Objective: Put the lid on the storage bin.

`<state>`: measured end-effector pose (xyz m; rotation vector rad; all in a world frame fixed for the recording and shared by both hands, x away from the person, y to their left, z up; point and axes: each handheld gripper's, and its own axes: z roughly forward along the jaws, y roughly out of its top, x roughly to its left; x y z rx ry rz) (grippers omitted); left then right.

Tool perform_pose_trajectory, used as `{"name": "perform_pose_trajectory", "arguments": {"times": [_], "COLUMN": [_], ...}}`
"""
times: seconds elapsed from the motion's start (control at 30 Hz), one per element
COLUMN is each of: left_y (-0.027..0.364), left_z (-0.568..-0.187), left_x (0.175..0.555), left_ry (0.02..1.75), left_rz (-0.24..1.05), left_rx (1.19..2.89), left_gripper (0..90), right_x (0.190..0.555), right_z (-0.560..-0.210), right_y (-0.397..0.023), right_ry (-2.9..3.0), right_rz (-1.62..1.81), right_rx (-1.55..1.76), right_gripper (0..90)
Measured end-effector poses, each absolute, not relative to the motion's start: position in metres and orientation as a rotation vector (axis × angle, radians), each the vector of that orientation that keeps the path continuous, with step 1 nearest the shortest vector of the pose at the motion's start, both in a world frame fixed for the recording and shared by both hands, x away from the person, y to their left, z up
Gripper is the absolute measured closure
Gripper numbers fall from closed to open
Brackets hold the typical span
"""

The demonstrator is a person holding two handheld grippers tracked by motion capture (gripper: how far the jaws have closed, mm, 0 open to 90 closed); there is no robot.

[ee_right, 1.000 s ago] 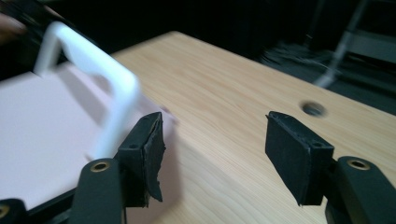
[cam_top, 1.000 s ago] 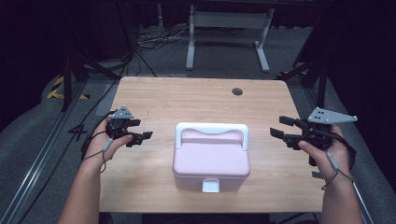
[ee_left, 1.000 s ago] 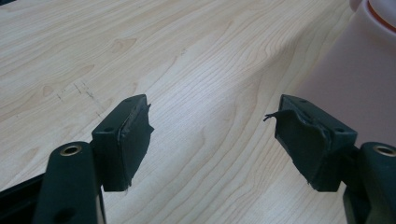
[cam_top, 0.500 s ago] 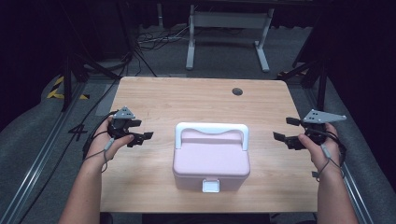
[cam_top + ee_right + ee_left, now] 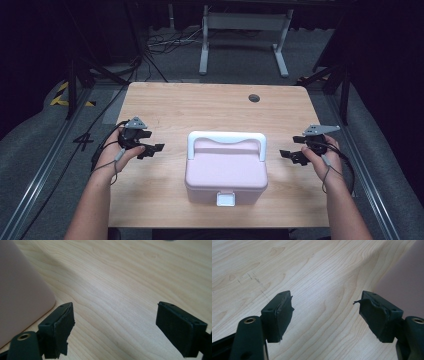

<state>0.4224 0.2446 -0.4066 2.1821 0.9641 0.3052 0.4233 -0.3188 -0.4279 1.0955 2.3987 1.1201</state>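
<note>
Pink box [image 5: 226, 172] centred on the surface [image 5: 200, 107], lid down. Left gripper [image 5: 150, 149] and right gripper [image 5: 289, 155] flank it, apart from it. Both jaws wide with nothing between them; the right ones have just been opening.

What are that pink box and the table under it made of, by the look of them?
The pink box looks like moulded plastic: smooth, matte, rounded corners, with a white handle and white latch. The table shows pale wood grain with knots, either light wood or a wood-look laminate.
</note>
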Motion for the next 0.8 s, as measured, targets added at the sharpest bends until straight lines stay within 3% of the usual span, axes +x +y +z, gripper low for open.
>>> {"name": "perform_pose_trajectory", "arguments": {"times": [0.8], "left_y": [0.236], "left_z": [-0.418], "left_x": [0.431], "left_ry": [0.954], "left_rz": [0.263], "left_rx": [2.223], "left_gripper": [26.2], "right_x": [0.427], "right_z": [-0.462], "right_y": [-0.309], "right_ry": [2.375], "right_rz": [1.080], "right_rx": [1.129], "right_gripper": [15.6]}}
